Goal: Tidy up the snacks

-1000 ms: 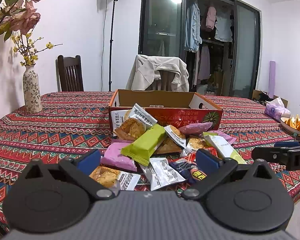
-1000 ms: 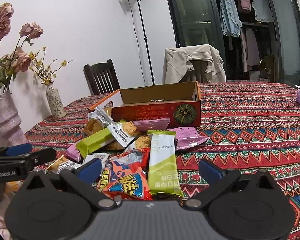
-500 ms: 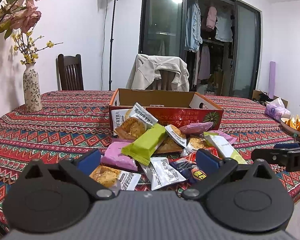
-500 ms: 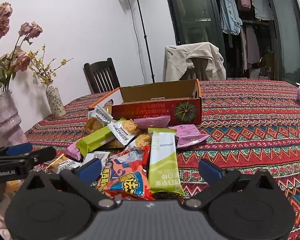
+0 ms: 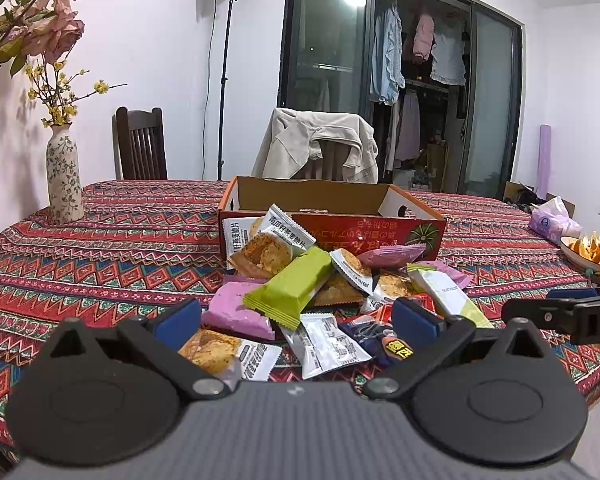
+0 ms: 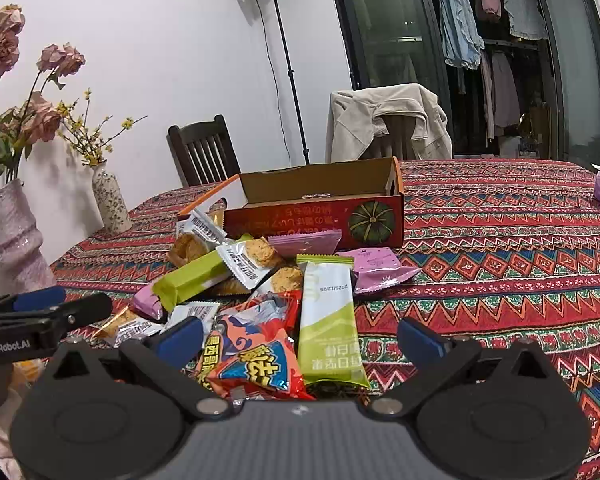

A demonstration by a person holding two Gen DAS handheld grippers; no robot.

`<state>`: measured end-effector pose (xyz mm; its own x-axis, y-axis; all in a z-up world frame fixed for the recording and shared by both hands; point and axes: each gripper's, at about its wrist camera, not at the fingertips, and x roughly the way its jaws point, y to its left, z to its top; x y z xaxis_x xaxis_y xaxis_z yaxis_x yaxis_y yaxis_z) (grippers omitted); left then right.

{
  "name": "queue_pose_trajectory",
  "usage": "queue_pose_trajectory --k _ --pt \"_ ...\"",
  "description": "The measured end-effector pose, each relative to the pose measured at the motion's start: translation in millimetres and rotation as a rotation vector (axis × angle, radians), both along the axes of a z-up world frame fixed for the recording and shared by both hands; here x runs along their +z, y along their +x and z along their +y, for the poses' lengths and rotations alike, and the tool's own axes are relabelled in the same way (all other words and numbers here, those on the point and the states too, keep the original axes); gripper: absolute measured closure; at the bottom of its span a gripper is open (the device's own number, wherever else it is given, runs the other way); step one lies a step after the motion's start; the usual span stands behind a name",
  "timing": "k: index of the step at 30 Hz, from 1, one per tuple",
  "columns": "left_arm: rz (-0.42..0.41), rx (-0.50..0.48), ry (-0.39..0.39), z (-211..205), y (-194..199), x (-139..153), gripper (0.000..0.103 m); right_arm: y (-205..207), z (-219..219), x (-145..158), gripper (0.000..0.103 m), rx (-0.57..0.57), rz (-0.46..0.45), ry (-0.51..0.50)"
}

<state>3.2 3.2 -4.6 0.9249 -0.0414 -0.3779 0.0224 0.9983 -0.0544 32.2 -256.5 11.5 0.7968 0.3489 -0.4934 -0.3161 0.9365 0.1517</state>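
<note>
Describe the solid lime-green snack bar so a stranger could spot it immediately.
Find the open red cardboard box on the patterned tablecloth; a snack pile lies before it. The lime-green bar lies diagonally on top, over a pink packet. It alone is plain green all over, unprinted.

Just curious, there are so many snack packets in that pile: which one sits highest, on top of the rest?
The plain lime-green bar. It lies slanted across the pink packet and the cracker packets, while the others lie lower, on the tablecloth or under it.
</note>
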Motion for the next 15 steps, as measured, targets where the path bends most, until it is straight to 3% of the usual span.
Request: queue_pose_trajectory --k 15 --pt "0.000 -0.001 -0.004 0.0 -1.3 -0.6 0.000 -0.6 0.4 -0.1 0.000 -0.002 0.002 -0.001"
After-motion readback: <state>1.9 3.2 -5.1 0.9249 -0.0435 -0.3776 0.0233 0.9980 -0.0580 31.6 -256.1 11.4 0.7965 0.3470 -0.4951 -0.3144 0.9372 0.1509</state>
